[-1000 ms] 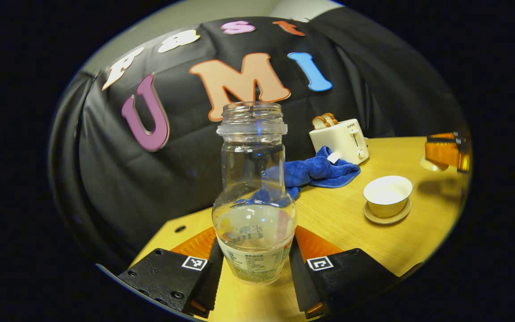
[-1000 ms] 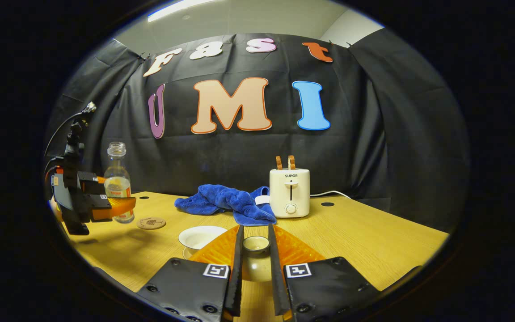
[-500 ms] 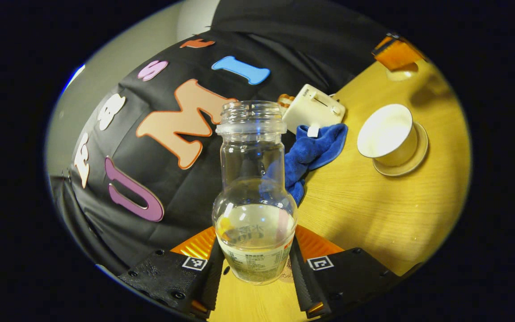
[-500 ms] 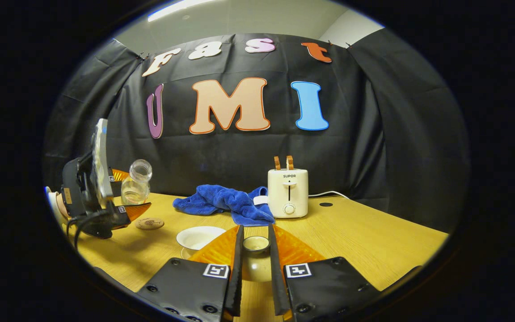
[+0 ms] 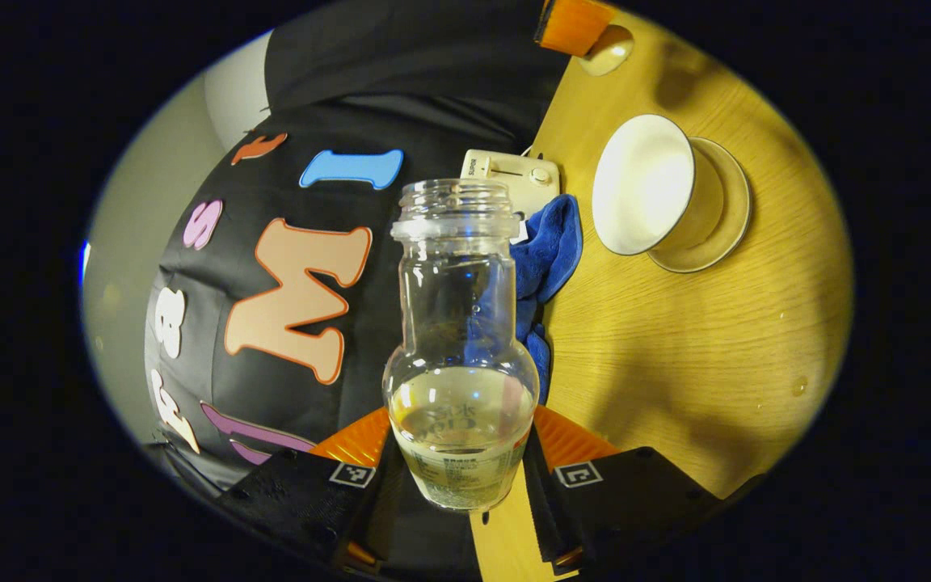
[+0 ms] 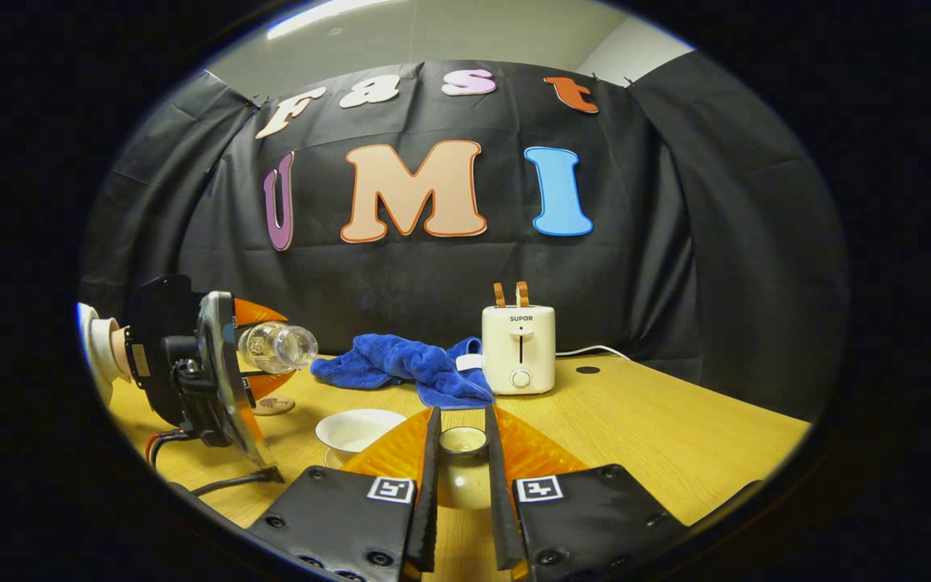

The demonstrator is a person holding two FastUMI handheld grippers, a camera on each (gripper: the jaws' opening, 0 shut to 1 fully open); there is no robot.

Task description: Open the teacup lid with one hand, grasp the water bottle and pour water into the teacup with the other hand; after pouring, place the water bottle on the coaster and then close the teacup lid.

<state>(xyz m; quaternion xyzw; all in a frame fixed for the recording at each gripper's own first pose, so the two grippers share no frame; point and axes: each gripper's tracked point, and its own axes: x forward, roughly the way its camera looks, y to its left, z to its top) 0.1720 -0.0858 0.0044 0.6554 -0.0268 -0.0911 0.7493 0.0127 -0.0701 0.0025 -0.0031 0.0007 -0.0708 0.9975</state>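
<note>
My left gripper [image 5: 459, 485] is shut on a clear, uncapped water bottle [image 5: 457, 356] with a little water in it. In the right gripper view that bottle [image 6: 275, 347] lies nearly on its side in the air, its mouth pointing toward the white teacup [image 6: 359, 428]. In the left gripper view the open teacup [image 5: 647, 194] stands on its saucer [image 5: 728, 214], apart from the bottle's mouth. My right gripper [image 6: 462, 461] is shut on the teacup lid [image 6: 463, 441], held above the table. A round cork coaster [image 6: 273, 405] lies on the table under the bottle.
A blue cloth [image 6: 409, 368] lies at the back of the wooden table [image 6: 659, 436], next to a white toaster [image 6: 519, 349] with two bread slices. A hand [image 6: 102, 347] holds the left gripper at the left edge, with a cable trailing below it.
The left gripper has rolled further, tipping the bottle from tilted to nearly horizontal and bringing it toward the teacup. The right gripper holds the lid still.
</note>
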